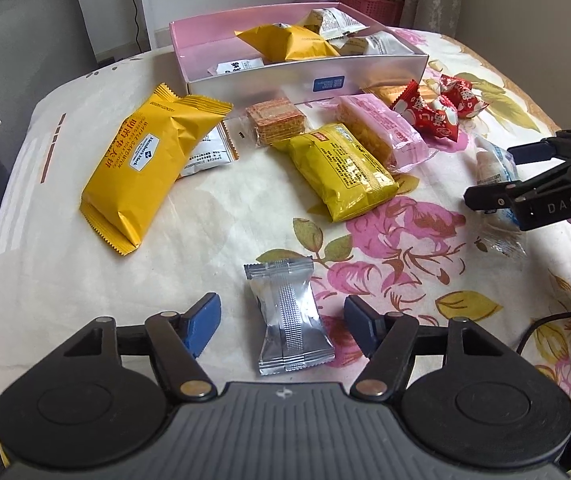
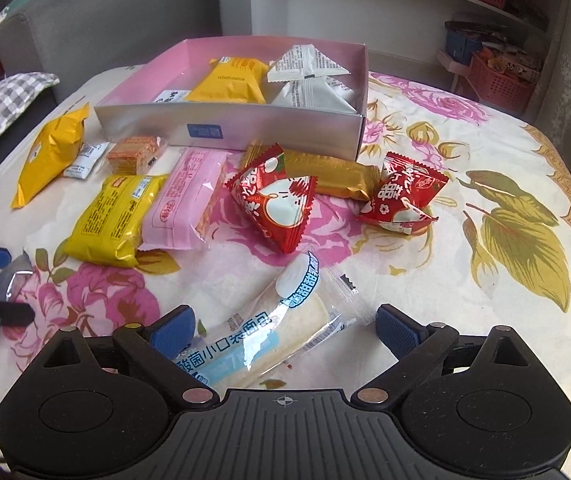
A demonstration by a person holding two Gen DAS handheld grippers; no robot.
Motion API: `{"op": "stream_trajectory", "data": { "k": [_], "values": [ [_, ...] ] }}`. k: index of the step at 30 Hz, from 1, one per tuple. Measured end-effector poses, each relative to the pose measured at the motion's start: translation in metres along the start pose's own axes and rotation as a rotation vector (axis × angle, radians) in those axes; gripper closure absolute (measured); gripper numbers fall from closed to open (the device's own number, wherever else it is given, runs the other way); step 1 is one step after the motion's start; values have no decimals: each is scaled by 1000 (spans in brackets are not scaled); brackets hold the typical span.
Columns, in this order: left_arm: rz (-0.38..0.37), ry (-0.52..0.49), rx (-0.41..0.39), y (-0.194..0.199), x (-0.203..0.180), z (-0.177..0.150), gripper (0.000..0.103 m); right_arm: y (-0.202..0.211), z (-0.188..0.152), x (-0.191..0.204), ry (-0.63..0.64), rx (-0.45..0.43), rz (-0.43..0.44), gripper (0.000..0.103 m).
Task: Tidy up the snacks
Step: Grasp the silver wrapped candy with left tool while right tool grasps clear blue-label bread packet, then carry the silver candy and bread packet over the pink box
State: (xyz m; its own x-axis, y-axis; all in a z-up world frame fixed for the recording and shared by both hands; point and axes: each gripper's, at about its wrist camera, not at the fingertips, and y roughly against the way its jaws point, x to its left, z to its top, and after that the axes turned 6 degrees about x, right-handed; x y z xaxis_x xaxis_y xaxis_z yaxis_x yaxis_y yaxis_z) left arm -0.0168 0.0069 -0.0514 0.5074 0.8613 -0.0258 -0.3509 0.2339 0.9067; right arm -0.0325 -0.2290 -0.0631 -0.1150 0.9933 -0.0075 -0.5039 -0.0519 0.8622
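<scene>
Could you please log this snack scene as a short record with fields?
surface: floral cloth
box: pink box, open, holding a yellow packet and white packets
left gripper: open, pads either side of the silver packet, not pressing it
right gripper: open over the clear bread packet
loose on cloth: red packets, pink packet, large yellow packet
</scene>
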Motion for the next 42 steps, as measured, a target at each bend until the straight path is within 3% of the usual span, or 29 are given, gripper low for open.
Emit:
{"op": "stream_trajectory", "data": {
  "k": [6,16,19,22,25,26,28,33,42],
  "values": [
    [15,12,-2,2,1,-1,50,11,-11,-9,42,16,-22,5],
    [1,43,-8,2,-2,3,77,15,-18,-21,-106,84,93,6],
    [-7,56,-7,1,-1,4,78,14,-18,-16,-97,78,75,6],
    [-8,65,-10,1,-1,5,79,14,-17,-7,-57,61,41,16],
    [-11,76,-12,1,-1,5,80,18,-15,2,-6,27,37,46],
    [-11,81,-13,1,-1,5,80,19,-14,5,6,23,44,64],
    [-10,97,-15,1,-1,5,81,20,-11,9,12,30,52,78],
    [-28,115,-32,4,-2,10,81,20,-4,14,18,37,55,83],
    [-41,144,-67,12,4,17,82,33,10,-1,-104,33,149,84]
  ]
}}
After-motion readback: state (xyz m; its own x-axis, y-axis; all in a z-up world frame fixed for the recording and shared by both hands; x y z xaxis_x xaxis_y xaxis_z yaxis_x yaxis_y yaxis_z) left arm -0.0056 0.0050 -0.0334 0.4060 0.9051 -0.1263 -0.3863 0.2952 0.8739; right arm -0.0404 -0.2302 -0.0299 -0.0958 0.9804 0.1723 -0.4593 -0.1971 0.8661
